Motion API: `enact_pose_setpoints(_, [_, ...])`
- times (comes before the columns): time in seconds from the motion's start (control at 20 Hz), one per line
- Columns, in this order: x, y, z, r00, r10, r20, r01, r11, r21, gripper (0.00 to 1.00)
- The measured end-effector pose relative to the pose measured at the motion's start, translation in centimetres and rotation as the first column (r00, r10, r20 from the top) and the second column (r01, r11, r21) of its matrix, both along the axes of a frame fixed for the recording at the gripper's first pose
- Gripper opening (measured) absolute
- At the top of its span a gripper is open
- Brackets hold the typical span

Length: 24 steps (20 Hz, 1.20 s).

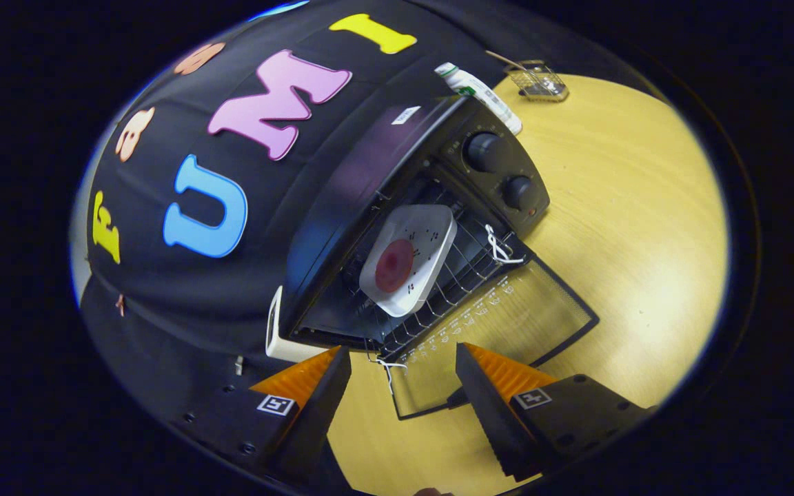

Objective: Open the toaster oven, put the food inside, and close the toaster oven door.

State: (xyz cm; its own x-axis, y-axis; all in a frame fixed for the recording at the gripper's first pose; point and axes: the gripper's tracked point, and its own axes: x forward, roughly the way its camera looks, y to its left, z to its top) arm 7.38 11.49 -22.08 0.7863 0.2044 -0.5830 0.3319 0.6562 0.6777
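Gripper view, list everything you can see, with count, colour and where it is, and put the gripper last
Oven: one, black, on the table against the booth wall, door folded down open.
Knobs: two, black, on the oven's panel.
Rack: one, wire, inside the oven.
Plate: one, white, square, on the rack.
Food: one, red round piece, on the plate.
String: white, tied at the door's edges.
Tube: one, white, lying behind the oven.
Basket: one, small wire, beyond the tube.
Table: one, light wood.
Gripper: one, jaws open and empty, just before the door's edge.
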Motion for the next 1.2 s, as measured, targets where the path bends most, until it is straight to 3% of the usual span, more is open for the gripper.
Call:
enact_pose_setpoints(0.15, [-2.0, -0.3, 0.3, 0.994, 0.113, 0.001, -0.111, 0.976, -0.189, 0.98])
enact_pose_setpoints(0.35, [-4.9, -1.3, -1.2, 0.974, 0.215, -0.069, -0.224, 0.877, -0.426, 0.99])
enact_pose_setpoints(0.7, [-8.9, -1.9, -6.7, 0.94, 0.23, -0.254, -0.331, 0.798, -0.504, 0.99])
enact_pose_setpoints(1.0, [-9.0, -2.1, -11.0, 0.889, 0.283, -0.36, -0.453, 0.664, -0.595, 0.99])
enact_pose_setpoints(1.2, [-8.3, -2.1, -12.8, 0.879, 0.275, -0.39, -0.468, 0.661, -0.587, 1.0])
